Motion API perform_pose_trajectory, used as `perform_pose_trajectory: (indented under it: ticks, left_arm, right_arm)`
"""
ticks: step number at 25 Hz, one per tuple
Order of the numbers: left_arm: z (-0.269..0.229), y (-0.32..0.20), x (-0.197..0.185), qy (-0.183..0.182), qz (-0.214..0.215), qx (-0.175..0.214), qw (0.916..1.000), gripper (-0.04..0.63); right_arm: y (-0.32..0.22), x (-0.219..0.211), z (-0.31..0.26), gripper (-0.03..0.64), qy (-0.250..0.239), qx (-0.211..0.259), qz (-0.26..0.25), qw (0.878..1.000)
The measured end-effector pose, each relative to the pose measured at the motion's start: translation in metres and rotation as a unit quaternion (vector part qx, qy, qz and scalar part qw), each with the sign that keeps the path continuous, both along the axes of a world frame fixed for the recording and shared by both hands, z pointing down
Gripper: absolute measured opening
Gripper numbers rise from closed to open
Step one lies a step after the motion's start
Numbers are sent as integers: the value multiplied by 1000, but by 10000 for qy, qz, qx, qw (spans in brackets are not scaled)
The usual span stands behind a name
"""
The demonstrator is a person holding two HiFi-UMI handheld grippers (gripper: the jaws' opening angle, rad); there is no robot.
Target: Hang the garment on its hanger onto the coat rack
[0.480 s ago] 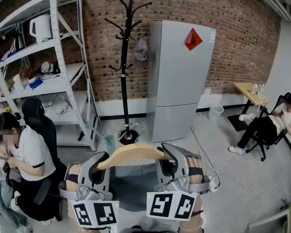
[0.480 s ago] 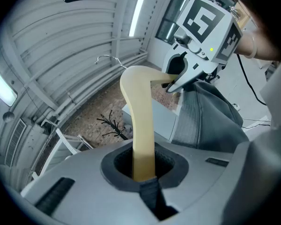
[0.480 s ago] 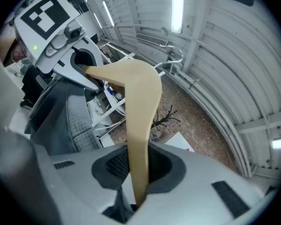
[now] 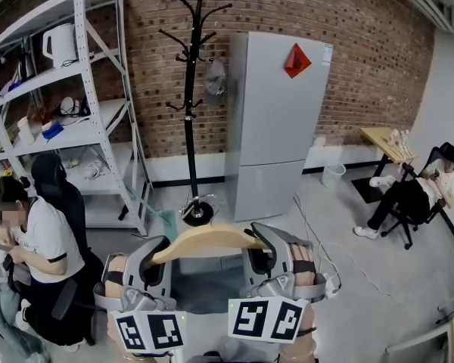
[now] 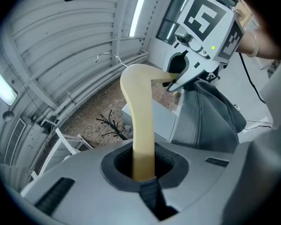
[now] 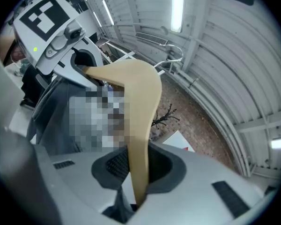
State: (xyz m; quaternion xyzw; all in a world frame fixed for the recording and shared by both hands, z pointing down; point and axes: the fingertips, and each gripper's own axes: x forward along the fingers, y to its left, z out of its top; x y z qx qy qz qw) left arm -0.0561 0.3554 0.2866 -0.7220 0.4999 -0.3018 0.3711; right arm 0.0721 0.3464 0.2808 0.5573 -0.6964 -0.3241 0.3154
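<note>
Our left gripper (image 4: pixel 157 257) and right gripper (image 4: pixel 259 249), in the head view, each clamp one end of the smooth, curved pale-wood hanger (image 4: pixel 212 237). The black, branching coat rack (image 4: pixel 191 104) stands well apart ahead. In the left gripper view we see a grey ribbed garment (image 5: pixel 206 121) draped below the hanger. In the right gripper view, dark padded jaws pinch its flat arm.

Both hanger (image 4: pixel 209 237) ends hide inside left tool (image 4: pixel 154 255) and right tool (image 4: pixel 262 252).
</note>
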Motion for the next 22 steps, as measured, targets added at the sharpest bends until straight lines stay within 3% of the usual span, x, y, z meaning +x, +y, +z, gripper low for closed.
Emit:
perform_pose_trajectory:
  ticks: [10,22]
  left_arm:
    - [16,-20,7,-54,-46,-144,9999,20]
    - [21,-75,18,-86,-370,-155,9992,20]
  right_arm:
    - [-18,7,17,72,23,-251,-41,9997]
    - [-76,17,26,71,38,-296,-291,9991]
